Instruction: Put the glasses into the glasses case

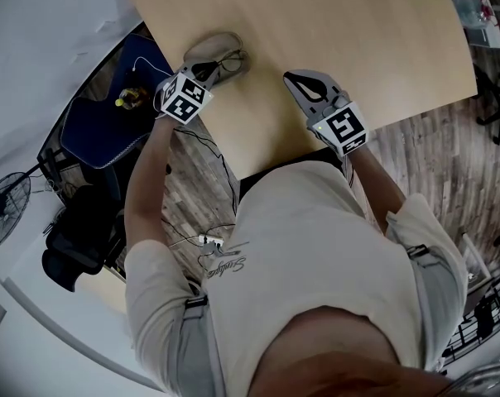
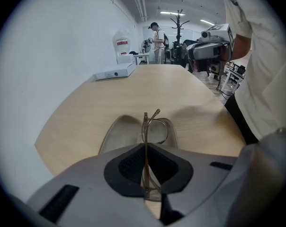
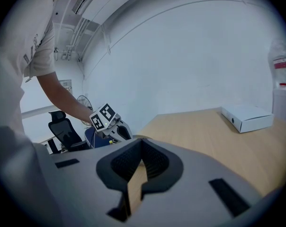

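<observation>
The glasses (image 2: 157, 126) are clamped between the jaws of the left hand-held gripper (image 2: 146, 150). The thin, pale frame is pinched edge-on between the dark pads, and its front part sticks out past the jaw tips. Directly beyond the tips, the beige glasses case (image 2: 117, 136) lies open on the light wooden tabletop (image 2: 147, 89). The glasses are seen against its hollow, but whether they already touch the lining cannot be told.

In the head view, the left hand-held gripper (image 1: 218, 68) is tilted down at the glasses case (image 1: 209, 50), which sits near the left edge of the tabletop (image 1: 316, 23). The glasses (image 1: 231, 59) show there only as a thin dark outline at the case's right rim.

The right hand-held gripper (image 1: 294, 78) is held apart from the case, lower and to the right over the tabletop. In its own view, the jaws of the right hand-held gripper (image 3: 141, 143) are brought together at the tips with nothing held, and only bare tabletop (image 3: 218, 141) shows through the slot below them.

A white box (image 2: 115, 71) lies at the far side of the tabletop. A black office chair (image 3: 65, 129) stands beside it.
</observation>
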